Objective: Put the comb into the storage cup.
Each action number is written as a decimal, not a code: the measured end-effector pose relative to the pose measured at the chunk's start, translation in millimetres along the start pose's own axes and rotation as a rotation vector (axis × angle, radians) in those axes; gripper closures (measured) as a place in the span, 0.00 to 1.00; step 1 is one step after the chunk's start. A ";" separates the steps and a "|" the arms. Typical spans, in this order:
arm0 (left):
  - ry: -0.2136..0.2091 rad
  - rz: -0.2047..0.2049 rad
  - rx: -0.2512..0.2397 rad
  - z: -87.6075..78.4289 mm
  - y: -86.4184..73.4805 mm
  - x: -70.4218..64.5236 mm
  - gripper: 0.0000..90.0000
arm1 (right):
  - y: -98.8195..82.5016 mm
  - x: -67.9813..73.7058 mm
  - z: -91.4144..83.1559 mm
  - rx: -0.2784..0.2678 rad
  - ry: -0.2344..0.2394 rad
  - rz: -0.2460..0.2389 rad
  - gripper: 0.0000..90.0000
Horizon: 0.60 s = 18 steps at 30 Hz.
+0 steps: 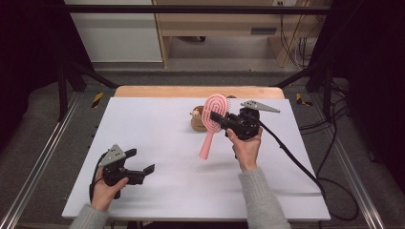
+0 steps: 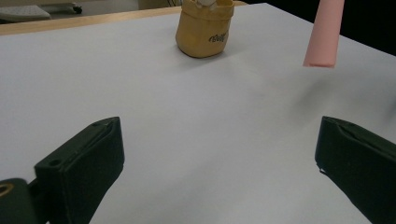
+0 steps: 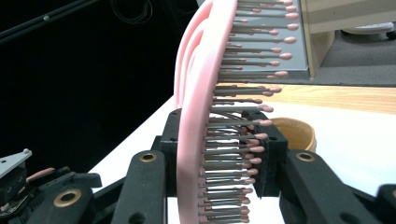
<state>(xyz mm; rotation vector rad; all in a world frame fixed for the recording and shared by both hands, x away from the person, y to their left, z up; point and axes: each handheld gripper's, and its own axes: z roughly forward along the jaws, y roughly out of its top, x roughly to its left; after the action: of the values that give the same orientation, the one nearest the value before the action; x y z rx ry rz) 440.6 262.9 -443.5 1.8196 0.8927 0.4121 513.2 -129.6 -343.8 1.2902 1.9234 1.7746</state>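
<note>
My right gripper (image 1: 218, 119) is shut on the oval head of a pink hairbrush (image 1: 213, 112) and holds it above the white table (image 1: 157, 129), right of centre. The brush's handle (image 1: 206, 147) hangs down toward the front. In the right gripper view the black jaws (image 3: 217, 156) clamp the head, one on its pink back (image 3: 198, 93) and one on the bristle side. My left gripper (image 1: 141, 161) is near the front left edge, open and holding nothing, jaws wide apart (image 2: 217, 149). Ahead of it hangs the handle's tip (image 2: 323, 35).
A small tan pot (image 1: 197, 121) with something pale inside stands on the table just behind the brush, also seen as the tan pot (image 2: 204, 29) ahead of my left gripper. A black cable (image 1: 291, 157) trails right from my right gripper. Wooden furniture stands beyond the far edge.
</note>
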 end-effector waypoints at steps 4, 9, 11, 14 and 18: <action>0.005 0.000 -0.002 -1.7 -2.4 2.5 0.02 | 4.2 -0.3 1.3 -0.003 -0.016 -0.007 0.71; 0.012 0.000 -0.004 -2.8 -5.1 4.8 0.02 | 8.9 -0.7 3.4 -0.006 -0.026 -0.015 0.71; 0.016 0.006 0.001 -3.2 -6.0 5.5 0.02 | 10.6 -0.8 4.5 -0.007 -0.032 -0.018 0.71; 0.014 0.009 0.003 -4.3 -6.9 6.8 0.02 | 13.8 -1.4 6.0 -0.006 -0.041 -0.022 0.71; 0.021 0.008 0.002 -4.8 -8.3 7.8 0.02 | 18.6 -1.4 6.9 -0.008 -0.050 -0.029 0.71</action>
<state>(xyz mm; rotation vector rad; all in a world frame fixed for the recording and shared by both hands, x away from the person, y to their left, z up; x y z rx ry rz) 439.6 273.5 -449.9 1.8241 0.9014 0.4364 526.9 -128.0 -329.5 1.2849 1.8974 1.7180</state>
